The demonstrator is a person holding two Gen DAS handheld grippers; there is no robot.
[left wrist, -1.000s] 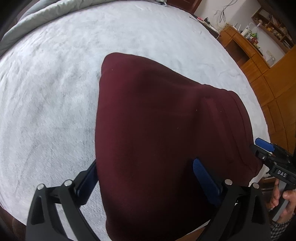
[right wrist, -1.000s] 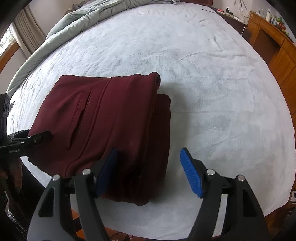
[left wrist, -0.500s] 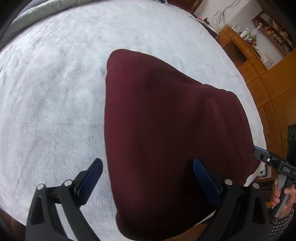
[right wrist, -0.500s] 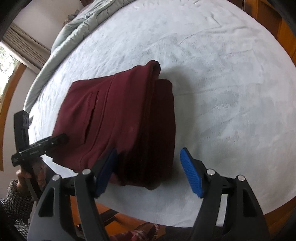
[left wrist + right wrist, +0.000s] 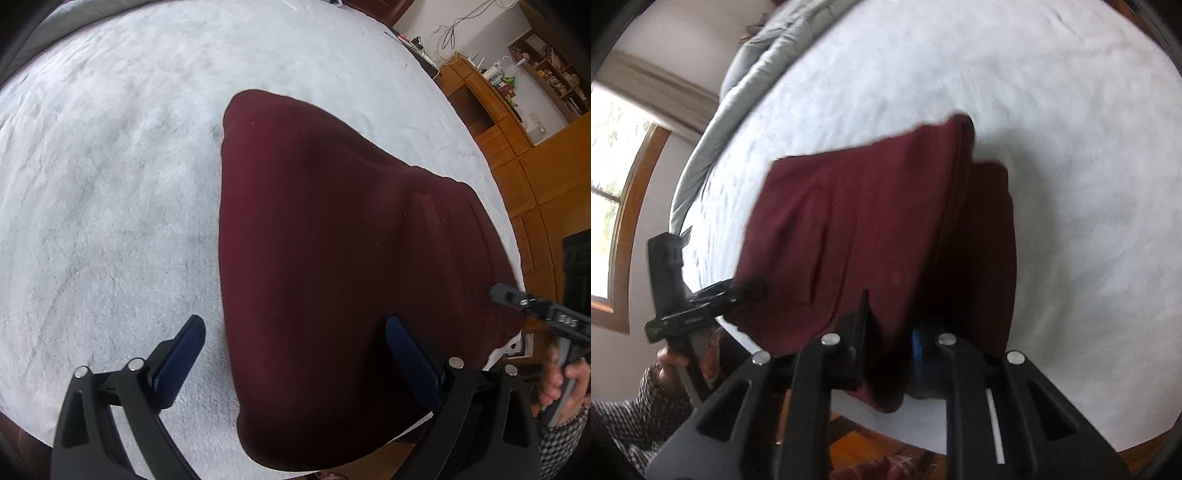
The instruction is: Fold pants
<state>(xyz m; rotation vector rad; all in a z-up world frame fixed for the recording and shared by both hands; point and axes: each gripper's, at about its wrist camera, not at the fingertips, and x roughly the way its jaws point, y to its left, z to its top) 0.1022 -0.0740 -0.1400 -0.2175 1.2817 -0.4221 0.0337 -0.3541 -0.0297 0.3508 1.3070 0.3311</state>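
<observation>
Right wrist view shows the right gripper clamped on the near edge of the folded maroon pants at the bed edge, left gripper gaping empty; folding looks nearly finished.

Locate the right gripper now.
Right gripper is shut on the near edge of the maroon pants, at the bed's near edge, right of the left gripper.

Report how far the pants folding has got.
Done: the maroon pants already lie as a compact layered bundle on the white bedspread. In hand: the right gripper has its jaws shut on the bundle's near edge, while the left gripper hangs open over the other side, gripping nothing. Left: probably one last fold or a tidy-up; I cannot tell which.
</observation>
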